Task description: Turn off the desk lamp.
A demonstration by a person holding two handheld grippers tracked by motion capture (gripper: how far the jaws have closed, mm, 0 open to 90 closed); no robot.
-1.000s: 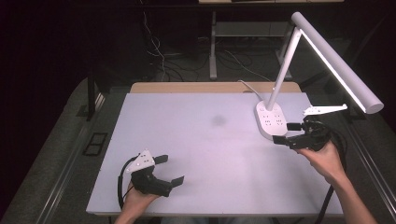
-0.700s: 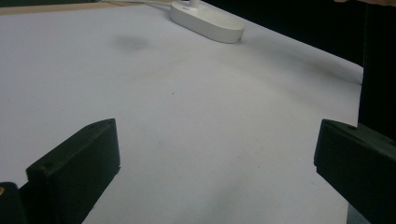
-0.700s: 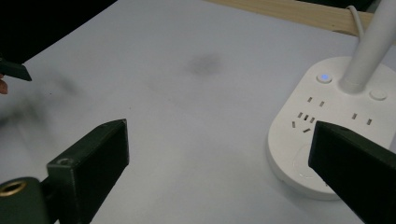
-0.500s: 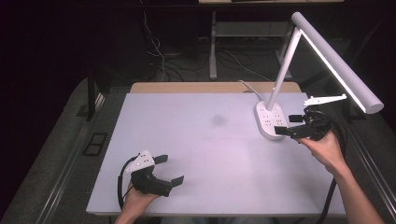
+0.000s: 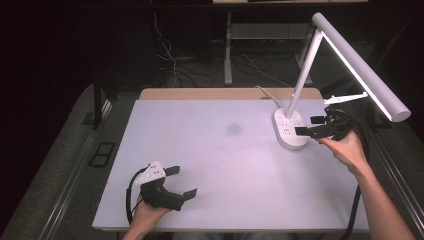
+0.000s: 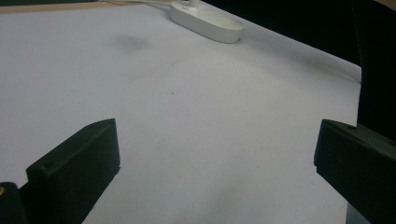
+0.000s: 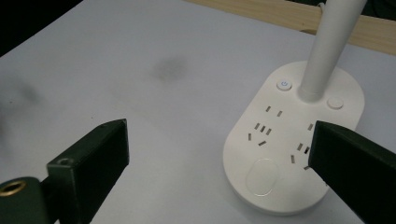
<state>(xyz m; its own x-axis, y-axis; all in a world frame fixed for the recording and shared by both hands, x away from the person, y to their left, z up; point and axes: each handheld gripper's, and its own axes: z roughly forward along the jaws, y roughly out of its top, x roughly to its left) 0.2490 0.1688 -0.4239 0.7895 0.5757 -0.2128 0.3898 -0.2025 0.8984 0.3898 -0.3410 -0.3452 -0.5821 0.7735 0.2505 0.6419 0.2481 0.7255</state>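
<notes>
A white desk lamp stands at the table's right, its oval base (image 5: 289, 129) carrying sockets and buttons, its lit head (image 5: 361, 66) reaching out to the right. My right gripper (image 5: 311, 126) hovers open just right of the base, jaws pointing left at it. In the right gripper view the base (image 7: 293, 144) lies between and ahead of the spread jaws, with a power button (image 7: 284, 85) beside the stem (image 7: 329, 44). My left gripper (image 5: 181, 182) rests open near the table's front left, nothing between its jaws. The lamp base (image 6: 207, 21) shows far off in the left gripper view.
The white table top (image 5: 220, 165) has a faint dark smudge (image 5: 233, 129) near its middle. A wooden strip (image 5: 225, 93) runs along the far edge. The lamp's cable (image 5: 265, 92) trails off behind the base. Dark floor surrounds the table.
My right gripper has moved up and away from me, from in front of the lamp base to beside its right edge. The left gripper has stayed put.
</notes>
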